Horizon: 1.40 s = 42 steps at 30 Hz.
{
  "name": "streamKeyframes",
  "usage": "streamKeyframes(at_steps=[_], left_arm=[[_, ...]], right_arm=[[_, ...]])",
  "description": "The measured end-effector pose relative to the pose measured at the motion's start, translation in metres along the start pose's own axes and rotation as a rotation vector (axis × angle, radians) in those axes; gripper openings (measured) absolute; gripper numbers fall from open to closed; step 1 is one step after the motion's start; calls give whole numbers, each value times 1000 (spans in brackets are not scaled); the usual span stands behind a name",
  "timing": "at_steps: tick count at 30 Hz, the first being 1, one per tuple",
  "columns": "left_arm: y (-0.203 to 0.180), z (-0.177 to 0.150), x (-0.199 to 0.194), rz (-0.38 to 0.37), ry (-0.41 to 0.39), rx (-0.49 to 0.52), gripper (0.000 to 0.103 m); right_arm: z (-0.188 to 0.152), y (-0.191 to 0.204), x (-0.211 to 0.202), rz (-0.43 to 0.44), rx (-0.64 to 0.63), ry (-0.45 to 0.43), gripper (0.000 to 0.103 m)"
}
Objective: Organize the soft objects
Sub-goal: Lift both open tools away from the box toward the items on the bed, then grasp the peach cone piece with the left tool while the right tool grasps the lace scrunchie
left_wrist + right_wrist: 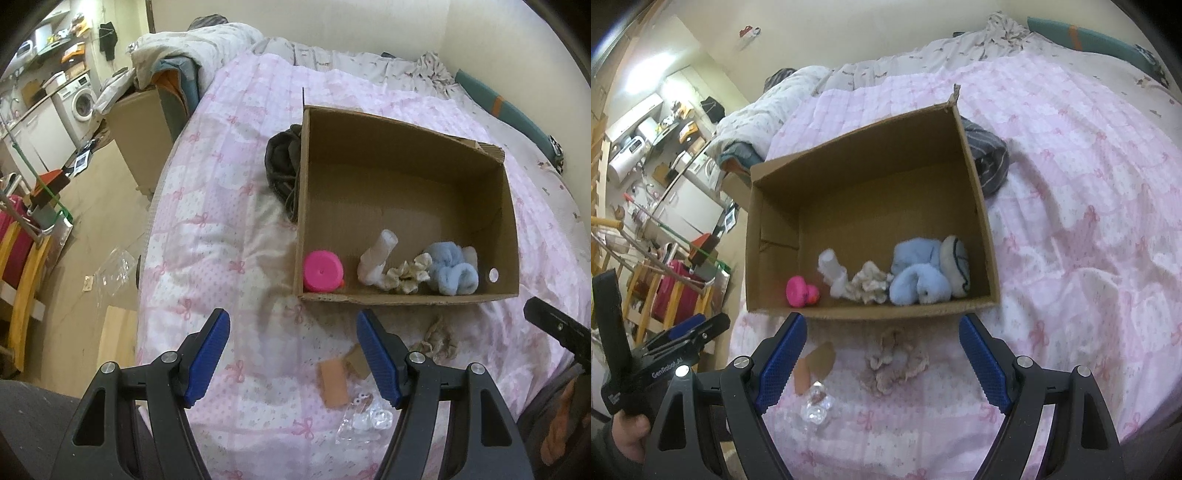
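Box (979,206) already holds several soft things; one beige scrunchie (894,360) waits on the bed, both my claws (882,363) (293,354) spread, empty.

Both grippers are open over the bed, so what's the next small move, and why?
Probably lower the right gripper onto the beige scrunchie and close. It lies on the quilt just outside the cardboard box, between the open fingers, while a similar scrunchie and the blue plush are already inside.
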State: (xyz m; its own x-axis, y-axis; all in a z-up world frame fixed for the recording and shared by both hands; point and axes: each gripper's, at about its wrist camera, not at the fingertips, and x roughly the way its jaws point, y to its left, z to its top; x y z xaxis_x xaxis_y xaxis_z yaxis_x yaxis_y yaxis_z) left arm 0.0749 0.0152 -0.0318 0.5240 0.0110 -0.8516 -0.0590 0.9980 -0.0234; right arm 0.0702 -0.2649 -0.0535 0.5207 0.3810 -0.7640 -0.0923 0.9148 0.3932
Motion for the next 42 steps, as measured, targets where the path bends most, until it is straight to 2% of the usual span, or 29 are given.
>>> streamKeyframes(at_steps=[12,18,21,25,28,29,30,32,37,38,39,40,42], left_arm=[[11,-7,22,-1,83,-57,68],[19,-10,38,-11,143,-109,68],[16,-15,49,-41,208,-114,68],[-6,-32,75,-142,365,-59,68],[-17,-40,88,-141,402,-21,68],[-20,-40,93,-132,407,-12,63],[-22,-40,97,-138,414,-12,51],[-23,-39,107,-160,448,-20,40],[-12,-40,127,-160,492,-96,37],[-12,-39,128,-156,492,-92,33],[-13,-39,127,-151,488,-81,17],[-13,-40,128,-162,495,-74,10],[-11,-39,127,-174,491,-85,5]], right_arm=[[-20,12,19,-9,-19,104,90],[-23,11,32,-53,-4,149,90],[-24,2,40,-89,23,179,89],[-24,-8,51,-112,59,216,90],[-24,-10,57,-118,70,230,90],[-24,-10,58,-117,73,234,90],[-24,-10,59,-114,74,235,90],[-23,-9,60,-112,69,236,90],[-23,-8,62,-110,59,245,89],[-24,-8,62,-110,59,247,90],[-24,-8,62,-109,61,249,89],[-24,-8,63,-109,62,250,89],[-24,-7,66,-110,64,251,89]])
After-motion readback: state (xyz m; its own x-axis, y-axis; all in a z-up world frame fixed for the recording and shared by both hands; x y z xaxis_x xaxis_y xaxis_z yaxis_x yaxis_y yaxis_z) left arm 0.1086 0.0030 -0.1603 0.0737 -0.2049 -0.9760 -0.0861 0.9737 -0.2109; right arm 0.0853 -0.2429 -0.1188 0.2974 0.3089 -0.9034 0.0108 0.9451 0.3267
